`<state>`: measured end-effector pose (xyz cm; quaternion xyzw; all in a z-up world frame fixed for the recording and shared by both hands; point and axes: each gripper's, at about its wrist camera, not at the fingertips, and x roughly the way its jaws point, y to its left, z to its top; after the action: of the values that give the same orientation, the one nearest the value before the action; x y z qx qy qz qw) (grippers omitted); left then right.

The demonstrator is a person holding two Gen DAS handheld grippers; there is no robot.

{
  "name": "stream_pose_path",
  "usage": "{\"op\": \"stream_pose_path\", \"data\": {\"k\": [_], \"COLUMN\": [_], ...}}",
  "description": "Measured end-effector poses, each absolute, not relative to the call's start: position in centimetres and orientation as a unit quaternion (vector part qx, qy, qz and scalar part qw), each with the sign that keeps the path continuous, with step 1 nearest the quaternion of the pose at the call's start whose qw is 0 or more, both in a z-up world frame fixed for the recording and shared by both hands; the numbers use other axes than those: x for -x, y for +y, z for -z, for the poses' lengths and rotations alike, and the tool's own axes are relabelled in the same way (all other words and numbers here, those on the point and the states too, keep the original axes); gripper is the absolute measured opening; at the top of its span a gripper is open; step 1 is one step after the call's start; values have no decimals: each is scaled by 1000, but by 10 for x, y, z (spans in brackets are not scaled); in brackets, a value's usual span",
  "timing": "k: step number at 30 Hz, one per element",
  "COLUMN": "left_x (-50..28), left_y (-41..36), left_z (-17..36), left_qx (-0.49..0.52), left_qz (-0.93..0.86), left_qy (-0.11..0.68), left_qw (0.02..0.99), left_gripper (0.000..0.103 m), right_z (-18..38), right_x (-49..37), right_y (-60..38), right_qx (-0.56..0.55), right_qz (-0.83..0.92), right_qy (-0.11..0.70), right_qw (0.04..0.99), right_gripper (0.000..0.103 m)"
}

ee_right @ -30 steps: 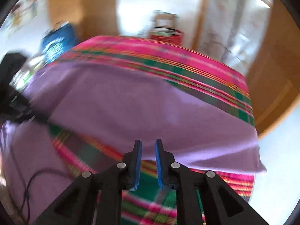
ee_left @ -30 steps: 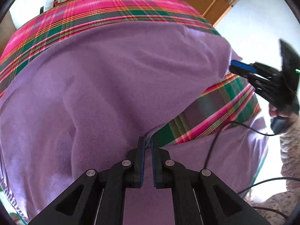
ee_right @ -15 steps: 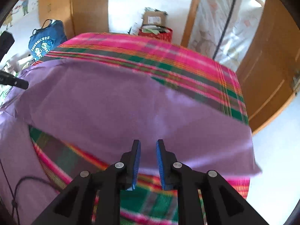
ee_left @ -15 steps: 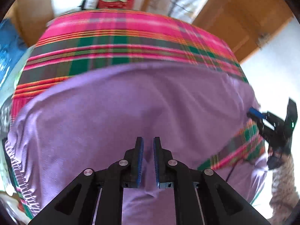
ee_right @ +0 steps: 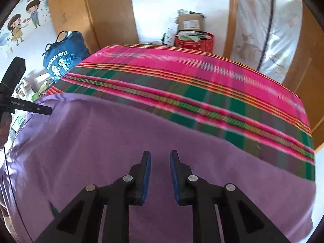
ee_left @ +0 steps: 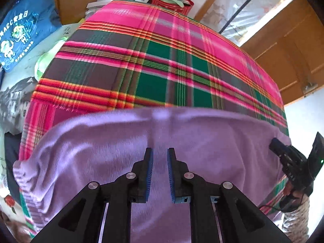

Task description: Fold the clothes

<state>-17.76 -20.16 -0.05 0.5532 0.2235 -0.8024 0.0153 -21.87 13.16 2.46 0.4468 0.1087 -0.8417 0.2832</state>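
Observation:
A purple garment (ee_left: 97,151) lies spread over the near half of a pink and green plaid cloth (ee_left: 162,64), its far edge straight across. My left gripper (ee_left: 160,156) hovers over the garment, pointing steeply down, jaws slightly apart with nothing between them. The right gripper (ee_left: 273,143) shows at the garment's right edge. In the right wrist view my right gripper (ee_right: 160,158) hangs open over the purple garment (ee_right: 91,141), empty. The left gripper (ee_right: 48,110) reaches in at the garment's far left corner there.
The plaid cloth (ee_right: 212,85) covers a raised surface. A blue bag (ee_right: 60,60) sits off its left side. A red box (ee_right: 194,40) with cartons stands behind. Wooden doors (ee_left: 287,46) are at the right. A hand in a knitted sleeve (ee_left: 297,218) holds the right gripper. A thin black cable (ee_right: 8,172) hangs at the left.
My left gripper let go of the purple fold and its jaws parted. It rolled level. Both grippers pulled back over the garment, so more plaid shows beyond it.

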Motion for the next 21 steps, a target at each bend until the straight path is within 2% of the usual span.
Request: {"op": "stream_pose_path", "data": {"k": [12, 16, 21], "left_x": [217, 231, 231], "left_y": [-203, -207, -215], "left_z": [-2, 1, 2], "left_qx": [-523, -515, -519], "left_qz": [819, 819, 808], "left_qy": [237, 253, 279], "left_qw": [-8, -11, -19], "left_gripper": [18, 18, 18], "right_z": [-13, -12, -14], "right_x": [255, 268, 268], "right_y": [62, 57, 56], "right_qx": [-432, -435, -437], "right_qz": [845, 850, 853], "right_qy": [129, 114, 121], "right_qw": [288, 274, 260], "right_gripper": [23, 30, 32]}}
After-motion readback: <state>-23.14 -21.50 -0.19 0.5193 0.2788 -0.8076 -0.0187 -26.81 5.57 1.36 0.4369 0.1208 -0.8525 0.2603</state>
